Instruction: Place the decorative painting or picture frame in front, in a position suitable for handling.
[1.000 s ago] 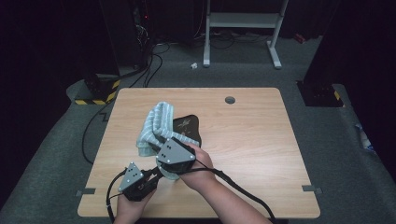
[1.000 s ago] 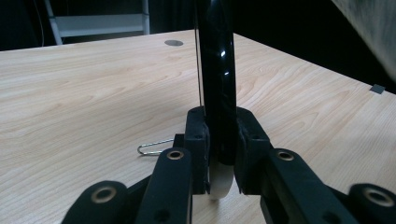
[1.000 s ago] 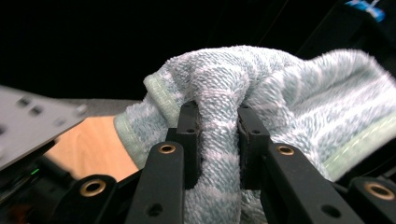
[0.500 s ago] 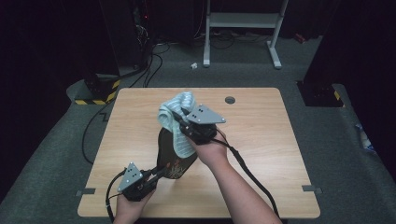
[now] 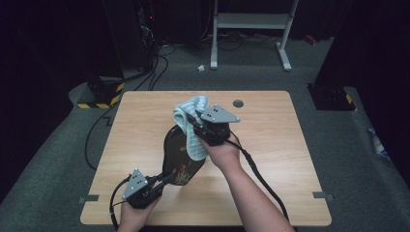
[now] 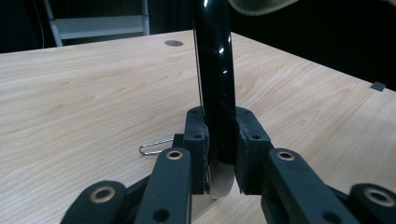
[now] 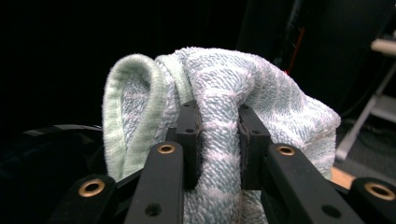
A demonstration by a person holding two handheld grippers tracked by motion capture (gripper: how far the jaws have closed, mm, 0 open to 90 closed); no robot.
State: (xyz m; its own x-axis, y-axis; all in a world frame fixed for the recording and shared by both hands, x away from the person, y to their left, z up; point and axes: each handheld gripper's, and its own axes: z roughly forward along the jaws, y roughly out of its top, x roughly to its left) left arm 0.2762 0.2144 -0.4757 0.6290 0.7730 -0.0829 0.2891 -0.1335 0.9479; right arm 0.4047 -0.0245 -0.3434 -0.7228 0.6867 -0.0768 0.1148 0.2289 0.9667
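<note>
1. The left tool (image 5: 162,180), low and left of centre in the high view, is clenched on the near edge of a glossy black tray (image 5: 180,153); in the left gripper view the tray (image 6: 212,70) rises edge-on between the two jaws, both pressed against it.
2. The tray stands tilted off the counter (image 5: 270,145), reaching from the left tool up toward the middle of the frame, its dark face carrying a faint pattern near the lower end.
3. The right tool (image 5: 193,121), at the centre of the high view, grips a pale blue-green towel (image 5: 191,108); in the right gripper view the towel (image 7: 224,93) is pinched between the jaws and bunches over them.
4. The towel drapes over the tray's upper end and hangs down its face.
5. A small wire clip (image 6: 154,147) lies on the counter just left of the left tool's jaws.
</note>
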